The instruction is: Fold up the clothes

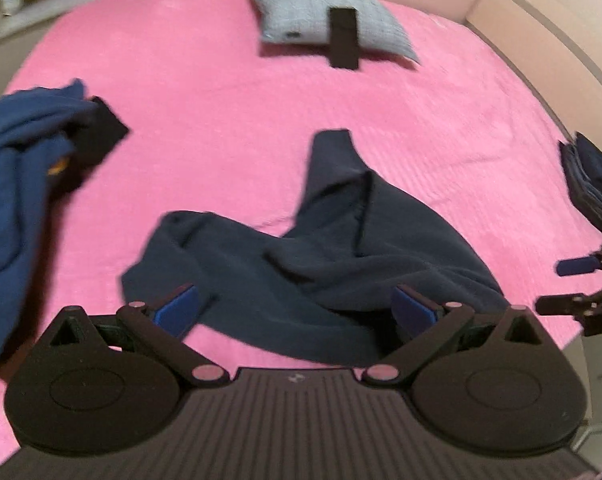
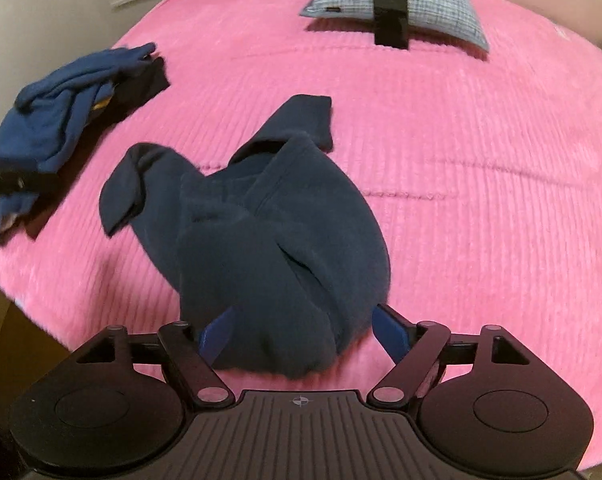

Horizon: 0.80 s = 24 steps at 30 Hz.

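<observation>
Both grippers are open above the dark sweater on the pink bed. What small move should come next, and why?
Probably lower the right hand-held gripper a little and close it on the near edge of the dark sweater. The sweater lies crumpled and unfolded on the pink bed, its near edge sits between the open fingers, and nothing is gripped yet. The left hand-held gripper is open too and could then take another edge.

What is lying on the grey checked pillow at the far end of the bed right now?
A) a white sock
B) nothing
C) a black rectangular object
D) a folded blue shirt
C: a black rectangular object lies across the grey checked pillow and overhangs its near edge onto the pink bedspread.
</observation>
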### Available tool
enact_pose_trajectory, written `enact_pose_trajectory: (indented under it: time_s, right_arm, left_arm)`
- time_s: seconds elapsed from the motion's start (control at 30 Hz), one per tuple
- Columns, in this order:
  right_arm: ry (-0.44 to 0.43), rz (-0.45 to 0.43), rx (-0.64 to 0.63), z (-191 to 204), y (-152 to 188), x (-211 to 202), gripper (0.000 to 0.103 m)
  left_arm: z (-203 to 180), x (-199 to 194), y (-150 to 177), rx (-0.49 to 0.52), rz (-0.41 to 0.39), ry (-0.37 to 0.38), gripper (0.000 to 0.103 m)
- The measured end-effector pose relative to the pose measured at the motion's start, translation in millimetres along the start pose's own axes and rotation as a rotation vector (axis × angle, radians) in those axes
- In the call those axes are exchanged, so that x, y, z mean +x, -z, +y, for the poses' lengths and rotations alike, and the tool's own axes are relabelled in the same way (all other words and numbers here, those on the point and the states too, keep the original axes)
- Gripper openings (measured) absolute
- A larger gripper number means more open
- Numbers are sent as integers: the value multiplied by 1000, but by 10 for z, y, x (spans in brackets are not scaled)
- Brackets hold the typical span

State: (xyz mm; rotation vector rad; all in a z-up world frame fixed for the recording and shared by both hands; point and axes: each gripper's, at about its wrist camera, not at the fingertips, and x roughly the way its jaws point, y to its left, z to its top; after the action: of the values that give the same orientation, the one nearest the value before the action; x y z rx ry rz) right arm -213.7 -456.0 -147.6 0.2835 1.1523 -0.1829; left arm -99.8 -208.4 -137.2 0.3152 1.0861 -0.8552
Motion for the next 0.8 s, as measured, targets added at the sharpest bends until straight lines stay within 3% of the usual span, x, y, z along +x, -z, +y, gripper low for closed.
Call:
enact_pose_trajectory:
  time_s: [0.2, 0.3, 0.37, 0.43, 0.53, 0.8]
  right_arm:
    - [-10, 62, -192, 387, 12, 672, 79]
    - [-1, 140, -265, 499, 97, 1012, 79]
    - [-101, 194, -289, 604, 211, 1086, 79]
    - [-279, 254, -324, 681, 348, 1019, 79]
    - [-349, 225, -302, 561, 395, 817, 79]
    - [-64, -35, -452, -58, 143, 947, 79]
  left_arm:
    - [130, 365, 17, 18, 63, 82, 97]
    - [143, 533, 52, 24, 79, 58, 97]
    - [164, 627, 85, 11, 95, 42, 97]
    - [185, 676, 104, -23, 107, 33, 97]
    - [222, 770, 125, -95, 116, 10, 98]
    - [220, 1393, 107, -235, 82, -36, 92]
